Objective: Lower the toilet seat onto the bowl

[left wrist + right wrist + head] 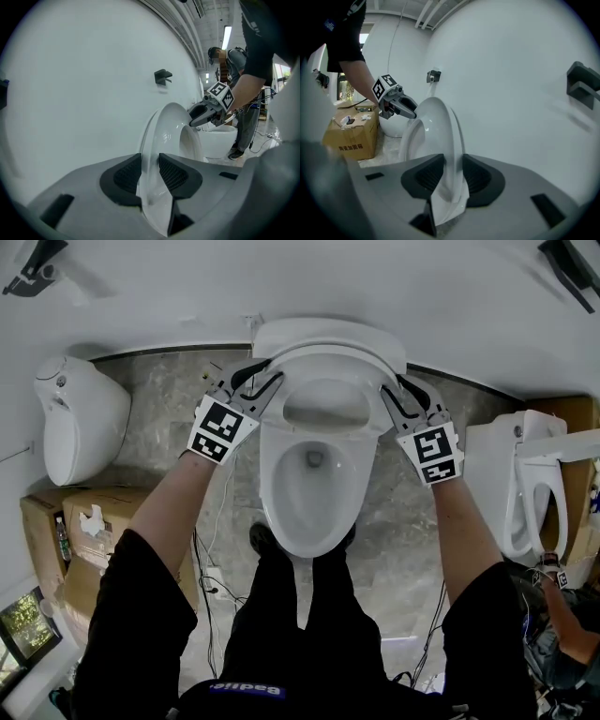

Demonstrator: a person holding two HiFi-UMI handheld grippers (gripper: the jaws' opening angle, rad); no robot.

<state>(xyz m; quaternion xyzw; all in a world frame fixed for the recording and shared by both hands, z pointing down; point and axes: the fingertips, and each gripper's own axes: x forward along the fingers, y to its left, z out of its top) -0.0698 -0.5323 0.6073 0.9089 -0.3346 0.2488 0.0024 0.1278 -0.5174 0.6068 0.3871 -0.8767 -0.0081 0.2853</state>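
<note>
left tool (268, 377) and right tool (390, 392) clamp one toilet seat (328, 366).

A glossy, smooth white finish is seen on the toilet seat (328, 364) and bowl (279, 507), the floor (159, 432) is shown as polished grey veined stone, and the box (89, 507) as matt brown cardboard.

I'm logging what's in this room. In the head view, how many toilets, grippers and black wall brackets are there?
Toilets: 3
Grippers: 2, both clamped on the middle seat
Wall brackets: 2
Total: 7
</note>
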